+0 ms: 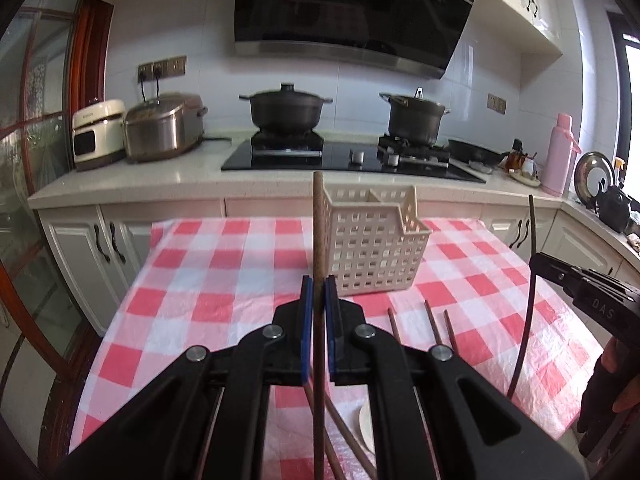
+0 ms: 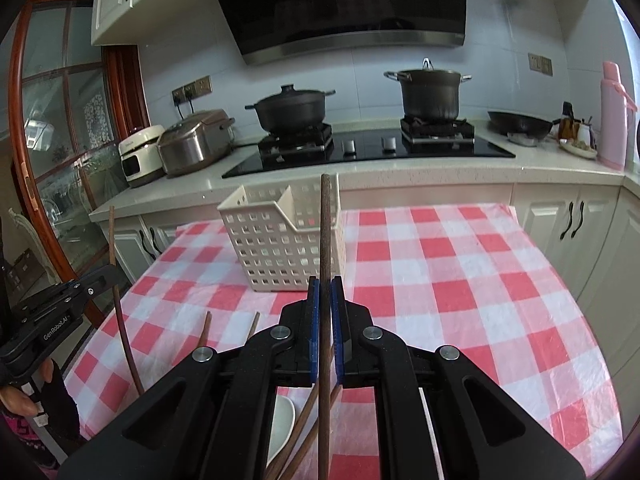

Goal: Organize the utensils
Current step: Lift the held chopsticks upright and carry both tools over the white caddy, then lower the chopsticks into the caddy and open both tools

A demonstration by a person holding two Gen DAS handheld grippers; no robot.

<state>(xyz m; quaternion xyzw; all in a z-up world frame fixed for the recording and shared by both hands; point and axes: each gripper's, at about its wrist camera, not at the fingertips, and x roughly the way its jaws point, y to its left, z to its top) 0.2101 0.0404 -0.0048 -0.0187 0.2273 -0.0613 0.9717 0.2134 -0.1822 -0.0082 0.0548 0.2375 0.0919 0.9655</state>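
Note:
My left gripper (image 1: 319,294) is shut on a brown chopstick (image 1: 318,232) held upright in front of the cream slotted basket (image 1: 376,244). My right gripper (image 2: 325,296) is shut on a dark chopstick (image 2: 325,232), also upright, in front of the same basket (image 2: 280,240). Each gripper shows in the other's view, the right one (image 1: 560,276) at the right edge and the left one (image 2: 72,296) at the left edge, each with its stick. Several loose chopsticks (image 1: 434,322) lie on the checked tablecloth (image 1: 200,280), and more lie under the grippers beside a white spoon (image 2: 282,424).
The table stands against white cabinets (image 1: 100,240). On the counter behind are a hob with two black pots (image 1: 286,106), two rice cookers (image 1: 160,128), a frying pan (image 2: 520,122) and a pink flask (image 2: 614,116). A wood-framed glass door (image 2: 48,152) is at the left.

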